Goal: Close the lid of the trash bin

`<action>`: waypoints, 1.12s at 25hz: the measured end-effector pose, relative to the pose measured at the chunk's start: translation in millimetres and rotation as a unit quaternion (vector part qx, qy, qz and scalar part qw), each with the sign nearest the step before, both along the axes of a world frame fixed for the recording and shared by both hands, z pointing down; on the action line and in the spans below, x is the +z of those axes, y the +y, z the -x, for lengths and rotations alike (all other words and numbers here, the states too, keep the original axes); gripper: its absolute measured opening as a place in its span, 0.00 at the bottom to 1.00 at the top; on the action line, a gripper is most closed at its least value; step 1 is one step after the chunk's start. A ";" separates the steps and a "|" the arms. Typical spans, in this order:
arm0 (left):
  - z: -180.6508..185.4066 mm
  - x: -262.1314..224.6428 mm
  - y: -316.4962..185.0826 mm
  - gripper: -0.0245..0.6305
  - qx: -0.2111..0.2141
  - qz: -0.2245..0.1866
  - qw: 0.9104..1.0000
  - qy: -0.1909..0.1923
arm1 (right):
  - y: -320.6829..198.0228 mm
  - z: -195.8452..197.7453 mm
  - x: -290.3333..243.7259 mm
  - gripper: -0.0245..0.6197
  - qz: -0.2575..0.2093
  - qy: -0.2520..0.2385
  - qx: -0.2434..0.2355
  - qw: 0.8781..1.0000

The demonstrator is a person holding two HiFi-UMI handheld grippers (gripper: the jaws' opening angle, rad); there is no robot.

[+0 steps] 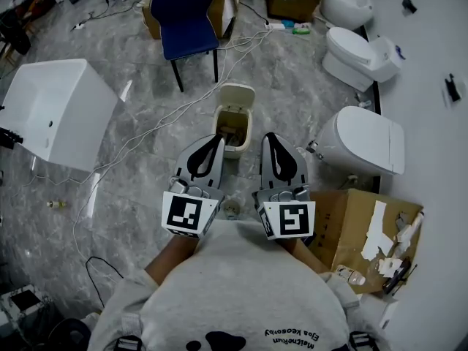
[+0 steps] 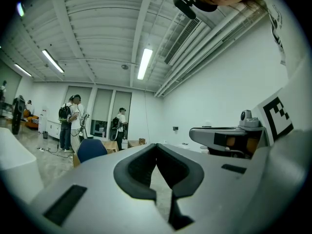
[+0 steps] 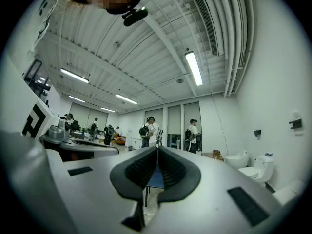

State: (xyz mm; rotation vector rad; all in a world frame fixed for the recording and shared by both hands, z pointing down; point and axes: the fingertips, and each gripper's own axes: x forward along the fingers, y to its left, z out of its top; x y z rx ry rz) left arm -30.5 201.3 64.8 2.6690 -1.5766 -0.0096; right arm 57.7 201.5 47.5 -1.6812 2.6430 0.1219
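Tongs both pressed together and empty, I see my left tongs (image 1: pixel 218 140) and right tongs (image 1: pixel 269 136) side by side just near of the cream trash bin (image 1: pixel 237 151) on the floor (image 1: pixel 146 167), its lid (image 1: pixel 238 93) tipped open on the far side, my shirt's (image 1: pixel 241 291) upside-down print too small to read.

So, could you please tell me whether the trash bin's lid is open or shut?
Open. In the head view the lid stands tilted back behind the trash bin, whose dark inside shows from above.

A grey marbled floor (image 1: pixel 285 101) carries a blue chair (image 1: pixel 183 13), white toilets (image 1: pixel 360 53) and a cardboard box (image 1: pixel 351 221) beneath ceiling strip lights (image 2: pixel 145 63).
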 end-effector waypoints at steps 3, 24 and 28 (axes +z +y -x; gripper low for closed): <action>-1.2 9.6 -7.0 0.07 0.001 0.013 1.000 -0.012 | -9.5 0.5 6.2 0.09 0.005 -0.001 -0.005 1.000; 18.4 23.1 -171.8 0.07 0.053 0.034 0.998 -0.010 | -165.2 20.3 22.5 0.09 0.034 -0.002 0.044 0.998; 27.4 27.9 -214.6 0.07 0.063 0.048 0.997 -0.024 | -203.7 22.8 23.3 0.09 0.037 0.001 0.064 0.997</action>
